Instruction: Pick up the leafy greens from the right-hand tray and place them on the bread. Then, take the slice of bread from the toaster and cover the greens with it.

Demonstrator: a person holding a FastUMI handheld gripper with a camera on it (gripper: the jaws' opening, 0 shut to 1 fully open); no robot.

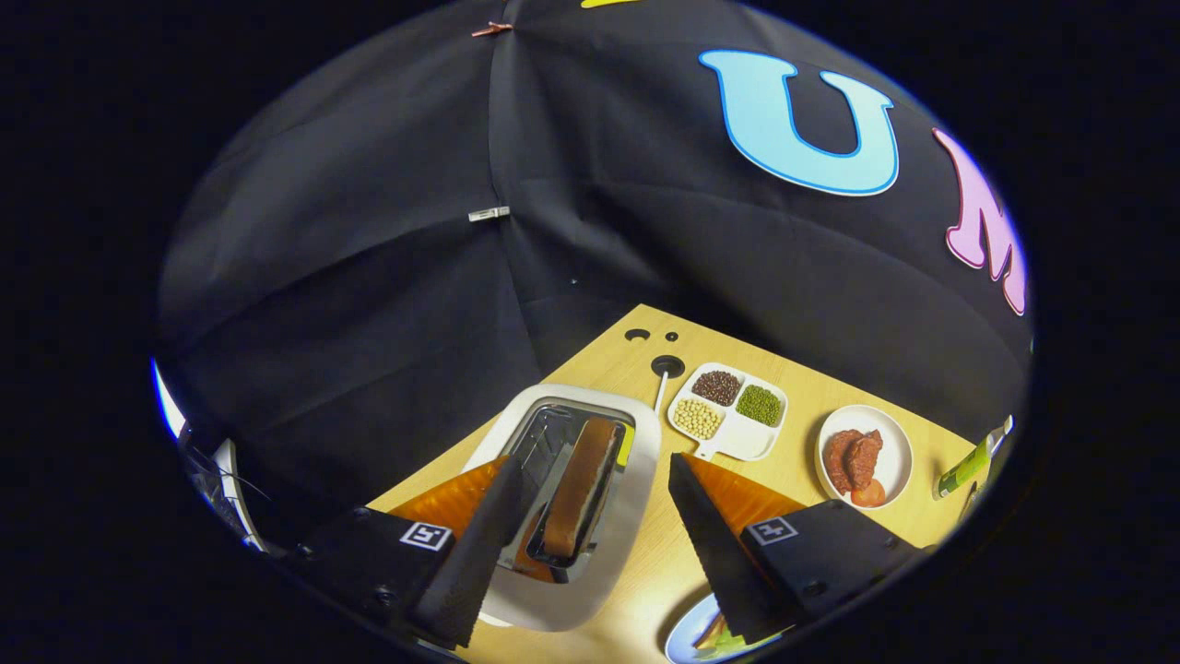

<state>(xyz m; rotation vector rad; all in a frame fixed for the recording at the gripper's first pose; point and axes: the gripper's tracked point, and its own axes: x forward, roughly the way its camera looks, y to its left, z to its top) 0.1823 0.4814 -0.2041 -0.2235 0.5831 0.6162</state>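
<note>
We are over the toaster [564, 498], a white box with a chromed top, and the slice of bread [579, 489] stands on edge in its slot. The gripper [590, 516] is spread wide and grasping nothing: one finger sits at about nine o'clock from the slice, just beside the slot, the other at three o'clock, clear of the toaster over the wooden table [802, 387]. The slice lies between the two fingers, nearer the nine o'clock one, and neither touches it.

We judge the first half of the task done: at five o'clock from the toaster a plate [687, 636] shows under the three o'clock finger with something green on it, probably the leafy greens [728, 643] laid on bread, though too little shows to be sure. What is left is to close on the slice, lift it out and cover the greens.

Beyond the fingers, at one o'clock, sit a divided dish of beans [730, 412] and a small bowl of reddish food [864, 456].
</note>
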